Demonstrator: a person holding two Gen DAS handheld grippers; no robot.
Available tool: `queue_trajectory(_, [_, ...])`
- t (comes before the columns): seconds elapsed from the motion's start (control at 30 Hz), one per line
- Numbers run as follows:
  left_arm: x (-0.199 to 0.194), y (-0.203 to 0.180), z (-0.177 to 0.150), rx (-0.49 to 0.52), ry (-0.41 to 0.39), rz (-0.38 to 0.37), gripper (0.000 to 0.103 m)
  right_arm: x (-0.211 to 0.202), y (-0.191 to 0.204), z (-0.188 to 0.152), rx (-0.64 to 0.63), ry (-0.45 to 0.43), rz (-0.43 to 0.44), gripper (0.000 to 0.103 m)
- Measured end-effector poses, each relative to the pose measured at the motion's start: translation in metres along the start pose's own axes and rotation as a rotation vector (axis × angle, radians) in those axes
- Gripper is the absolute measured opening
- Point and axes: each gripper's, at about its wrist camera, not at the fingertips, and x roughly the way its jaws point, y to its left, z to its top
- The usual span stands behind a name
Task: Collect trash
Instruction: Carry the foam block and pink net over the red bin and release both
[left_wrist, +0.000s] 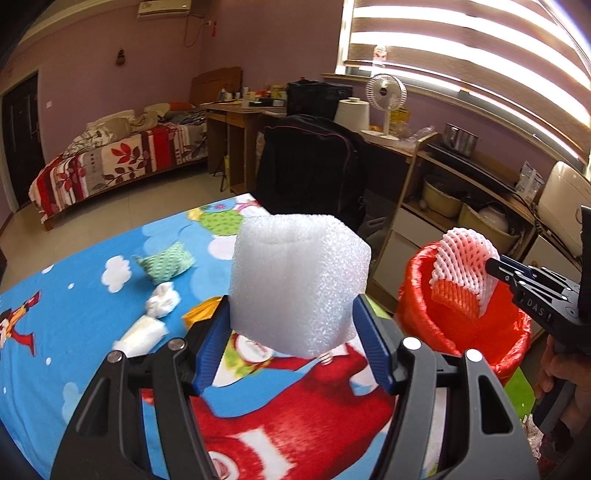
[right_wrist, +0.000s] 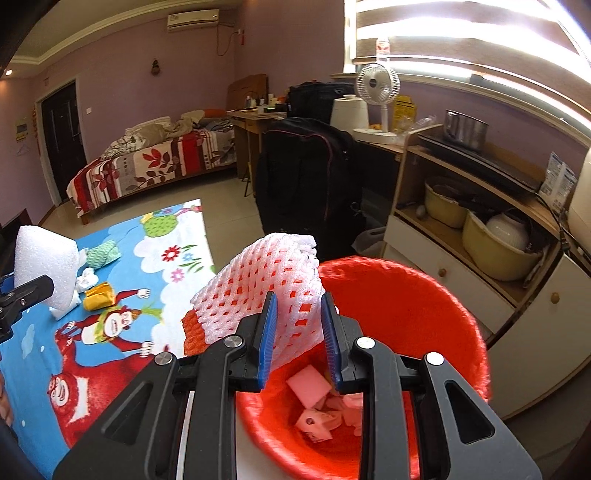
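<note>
My left gripper (left_wrist: 291, 301) is shut on a white foam block (left_wrist: 299, 280) and holds it above the blue cartoon cloth (left_wrist: 92, 295). To its right, my right gripper (right_wrist: 298, 297) is shut on a white and red foam fruit net (right_wrist: 255, 288), which hangs over the near rim of the red-bagged bin (right_wrist: 424, 288). Several pale scraps (right_wrist: 310, 387) lie at the bottom of the bin. On the cloth lie a green patterned pouch (left_wrist: 166, 262), a crumpled tissue (left_wrist: 162, 304), a white packet (left_wrist: 142, 336) and a yellow wrapper (right_wrist: 98, 295).
A black backpack (left_wrist: 310, 173) stands beyond the cloth's far edge. A wooden shelf unit (left_wrist: 417, 184) with pots and a rice cooker runs along the right wall behind the bin. A bed (left_wrist: 110, 162) stands at the far left, with bare floor in front of it.
</note>
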Motion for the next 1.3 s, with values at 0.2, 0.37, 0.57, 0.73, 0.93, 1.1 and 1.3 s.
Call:
queue_trajectory(0.2, [0.021, -0.039, 0.008, 0.045, 0.023, -0.051, 0.064, 0.005, -0.031, -0.005, 0.016, 0.005, -0.036, 0.025])
queue_trajectory(0.37, [0.039, -0.069, 0.011, 0.079, 0.044, -0.091, 0.064, 0.012, -0.056, -0.010, 0.036, 0.023, -0.064, 0.025])
queue_trajectory(0.57, [0.055, -0.094, 0.008, 0.108, 0.069, -0.124, 0.064, 0.015, -0.078, -0.017, 0.052, 0.029, -0.094, 0.025])
queue_trajectory(0.73, [0.059, -0.111, 0.010, 0.124, 0.066, -0.157, 0.064, 0.015, -0.088, -0.021, 0.055, 0.042, -0.103, 0.025])
queue_trajectory(0.93, [0.065, -0.134, 0.012, 0.161, 0.073, -0.201, 0.064, 0.011, -0.099, -0.020, 0.062, 0.036, -0.124, 0.025])
queue_trajectory(1.1, [0.071, -0.149, 0.014, 0.175, 0.082, -0.237, 0.064, 0.010, -0.106, -0.018, 0.067, 0.035, -0.129, 0.026])
queue_trajectory(1.3, [0.075, -0.162, 0.015, 0.188, 0.091, -0.283, 0.066, 0.009, -0.112, -0.017, 0.073, 0.033, -0.130, 0.028])
